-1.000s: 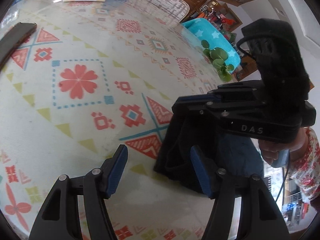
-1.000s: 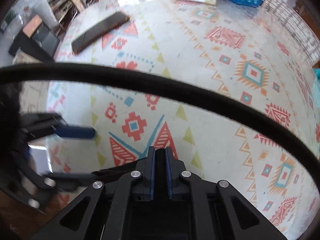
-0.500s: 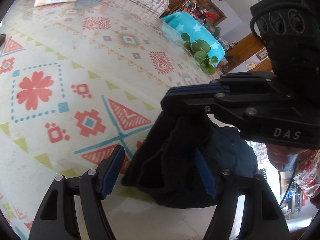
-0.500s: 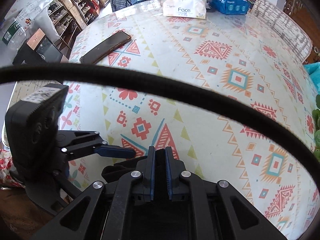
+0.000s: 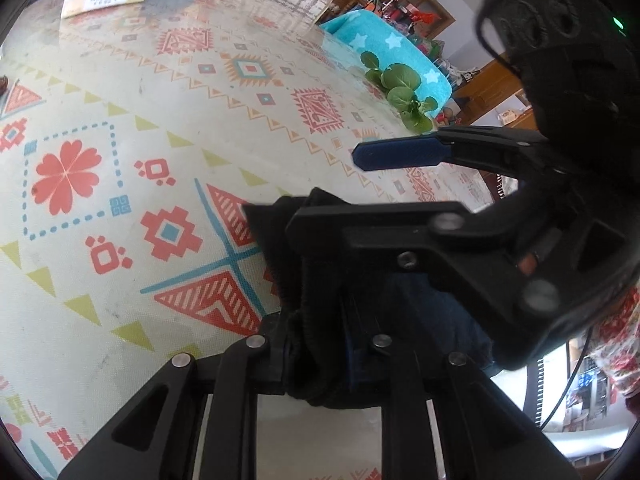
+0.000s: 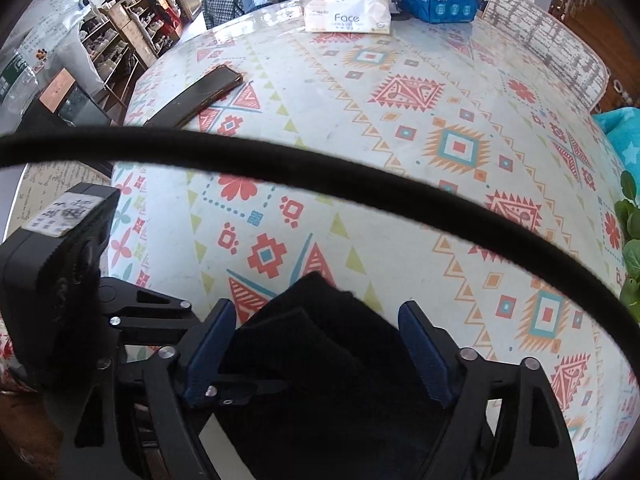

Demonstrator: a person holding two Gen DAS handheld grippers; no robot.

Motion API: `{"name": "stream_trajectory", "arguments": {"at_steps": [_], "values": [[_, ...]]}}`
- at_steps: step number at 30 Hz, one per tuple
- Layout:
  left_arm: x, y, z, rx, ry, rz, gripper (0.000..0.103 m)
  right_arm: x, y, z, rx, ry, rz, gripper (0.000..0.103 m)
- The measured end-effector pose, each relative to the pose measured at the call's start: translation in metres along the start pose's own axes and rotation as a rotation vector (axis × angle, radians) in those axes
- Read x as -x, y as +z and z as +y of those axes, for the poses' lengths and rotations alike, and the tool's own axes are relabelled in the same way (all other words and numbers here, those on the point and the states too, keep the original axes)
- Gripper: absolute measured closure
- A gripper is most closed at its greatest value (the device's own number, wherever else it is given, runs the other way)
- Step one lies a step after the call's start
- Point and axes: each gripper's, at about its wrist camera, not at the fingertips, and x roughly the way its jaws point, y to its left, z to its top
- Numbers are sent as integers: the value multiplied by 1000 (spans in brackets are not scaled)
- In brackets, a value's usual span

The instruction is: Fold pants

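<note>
The dark pants (image 5: 320, 296) lie bunched at the near edge of the bench (image 5: 132, 208), on its patterned cloth, partly over a red striped triangle of the pattern. The left tool (image 5: 316, 354) has just been closing, and its blue pads now pinch a thick fold of the pants between them; the fabric stands up from the pads in a dark ridge. The right tool (image 6: 316, 344) has just been opening, and its two blue pads now stand spread wide on either side of the pants without pressing on them; the cloth lies loose in the gap. In the left wrist view the right tool crosses the picture from the right side, above the pants, with one blue finger (image 5: 396, 154) pointing left over the bench. In the right wrist view the left tool (image 6: 168, 320) shows at the lower left, just beside the pants. Farther back on the bench lie a black phone (image 6: 196, 94), a pack of tissues (image 6: 348, 18) and a blue packet (image 6: 438, 2), all well apart from the pants. A black cable (image 6: 320, 176) runs across the right wrist view. Beyond the right edge of the bench there is a turquoise cloth with stars (image 5: 384, 44) and a green leafy plant (image 5: 400, 88).
</note>
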Motion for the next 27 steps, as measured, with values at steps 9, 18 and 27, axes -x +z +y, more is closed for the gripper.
{"name": "stream_trajectory", "arguments": {"at_steps": [9,18,27], "values": [[3,-1,-6,6,20,-33,85,-27,12,-17,-132,-1,94,16],[-3,-4,9,83,2,-18,85,-64,17,9,-47,-137,210,23],[1,2,0,93,-30,-28,85,-49,7,15,-46,-96,160,76]]}}
